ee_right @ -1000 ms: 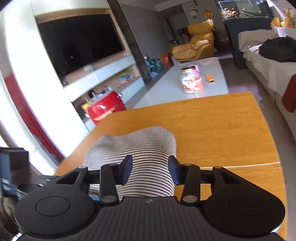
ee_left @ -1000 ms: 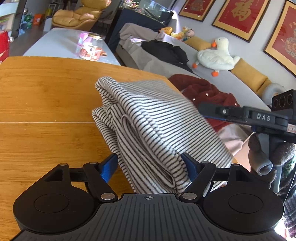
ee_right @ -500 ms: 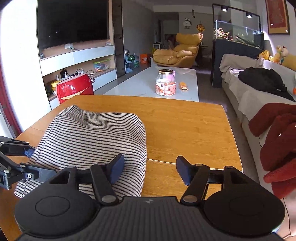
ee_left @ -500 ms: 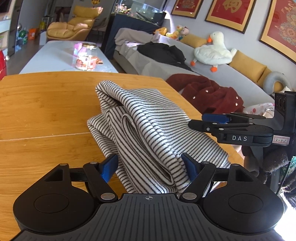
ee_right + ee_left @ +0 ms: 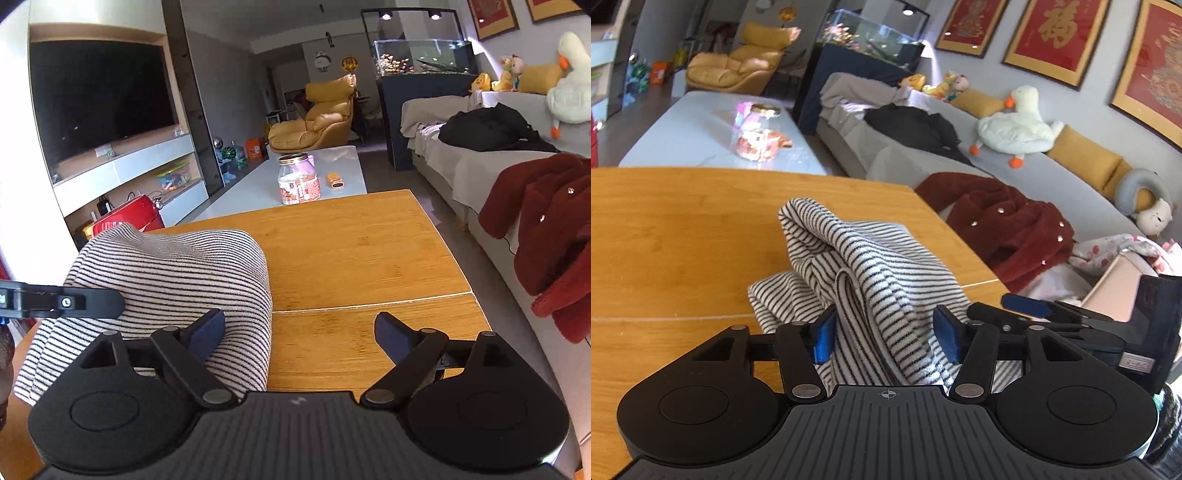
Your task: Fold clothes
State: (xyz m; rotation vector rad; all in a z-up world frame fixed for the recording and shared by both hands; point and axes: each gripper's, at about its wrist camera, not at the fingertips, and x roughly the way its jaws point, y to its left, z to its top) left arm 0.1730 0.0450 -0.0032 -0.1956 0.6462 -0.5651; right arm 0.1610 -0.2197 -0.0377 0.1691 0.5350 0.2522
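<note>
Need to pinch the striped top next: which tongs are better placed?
Left. The left tongs already straddle a raised fold of the striped top; the right tongs gape mostly over the bare wooden table.

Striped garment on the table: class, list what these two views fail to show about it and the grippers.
- Striped garment: its type, sleeves and near edge; left wrist view, hidden by folds and the left gripper body.
- Its left part: right wrist view, cut off by the frame edge.
- Right gripper fingers: left wrist view, side-on, so the gap is unreadable.
</note>
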